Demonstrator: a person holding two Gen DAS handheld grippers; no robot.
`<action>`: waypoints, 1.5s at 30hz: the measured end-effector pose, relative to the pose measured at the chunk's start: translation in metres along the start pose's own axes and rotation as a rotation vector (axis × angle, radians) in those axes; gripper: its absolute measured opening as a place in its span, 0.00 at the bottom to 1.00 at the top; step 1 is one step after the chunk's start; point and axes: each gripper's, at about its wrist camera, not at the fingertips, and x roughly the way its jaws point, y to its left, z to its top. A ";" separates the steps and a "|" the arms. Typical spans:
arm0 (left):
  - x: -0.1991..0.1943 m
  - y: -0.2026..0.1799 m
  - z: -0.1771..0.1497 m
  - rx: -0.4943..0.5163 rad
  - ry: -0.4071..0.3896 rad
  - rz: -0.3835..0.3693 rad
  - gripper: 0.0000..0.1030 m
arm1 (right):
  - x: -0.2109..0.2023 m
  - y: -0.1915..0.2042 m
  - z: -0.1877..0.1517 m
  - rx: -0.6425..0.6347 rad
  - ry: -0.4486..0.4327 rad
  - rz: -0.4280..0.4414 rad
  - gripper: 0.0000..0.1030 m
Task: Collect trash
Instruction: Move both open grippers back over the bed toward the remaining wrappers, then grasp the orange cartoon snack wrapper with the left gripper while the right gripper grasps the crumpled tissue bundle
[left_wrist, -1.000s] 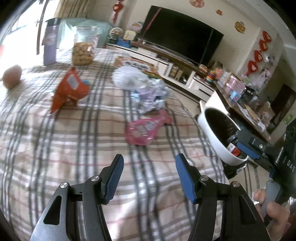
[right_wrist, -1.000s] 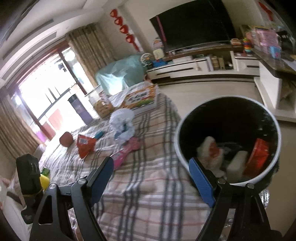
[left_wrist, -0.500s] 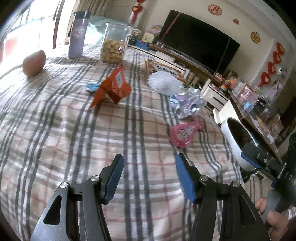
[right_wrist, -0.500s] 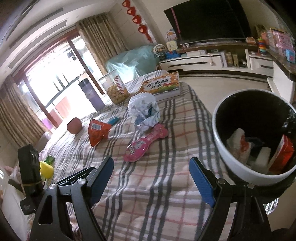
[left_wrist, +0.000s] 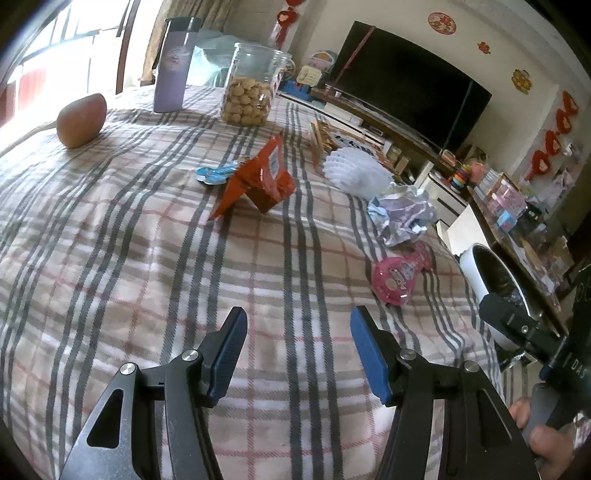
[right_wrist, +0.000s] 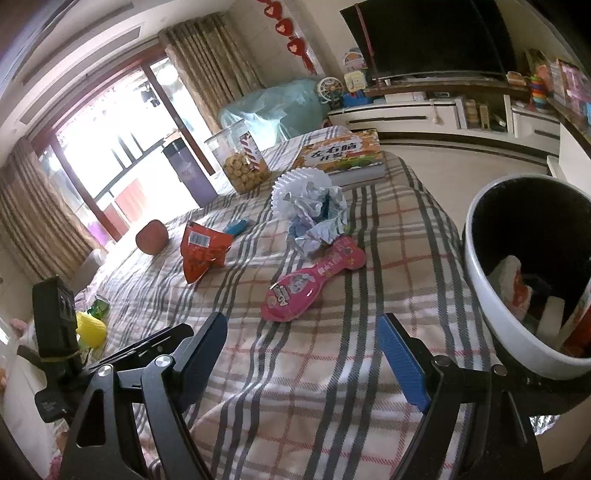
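Trash lies on a plaid-covered table (left_wrist: 129, 258): a red snack bag (left_wrist: 258, 181) (right_wrist: 201, 251), a pink wrapper (left_wrist: 397, 275) (right_wrist: 314, 284), crumpled silver foil (left_wrist: 400, 218) (right_wrist: 317, 218), a white paper liner (left_wrist: 354, 171) (right_wrist: 295, 186) and a small blue wrapper (left_wrist: 216, 173). A white bin with a black inside (right_wrist: 524, 277) (left_wrist: 491, 280) stands off the table's right edge and holds trash. My left gripper (left_wrist: 295, 343) is open and empty above the near cloth. My right gripper (right_wrist: 303, 350) is open and empty, just short of the pink wrapper.
A cookie jar (left_wrist: 251, 92), a purple bottle (left_wrist: 173, 66) and a brown fruit (left_wrist: 81, 120) stand at the table's far side. A printed box (right_wrist: 343, 157) lies behind the liner. A TV and a low cabinet (right_wrist: 443, 114) line the wall.
Both grippers swung left, away from the bin and over the table. The bin slid to the right edge of both views. Both stayed open and empty.
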 end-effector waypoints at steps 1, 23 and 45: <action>0.001 0.001 0.001 -0.001 0.000 0.002 0.56 | 0.001 0.000 0.001 -0.002 0.000 0.000 0.83; 0.041 0.018 0.055 -0.005 -0.032 0.053 0.62 | 0.053 -0.007 0.038 -0.020 0.013 -0.016 0.82; 0.079 0.022 0.081 0.032 -0.060 0.072 0.59 | 0.083 -0.013 0.057 -0.031 0.025 -0.027 0.82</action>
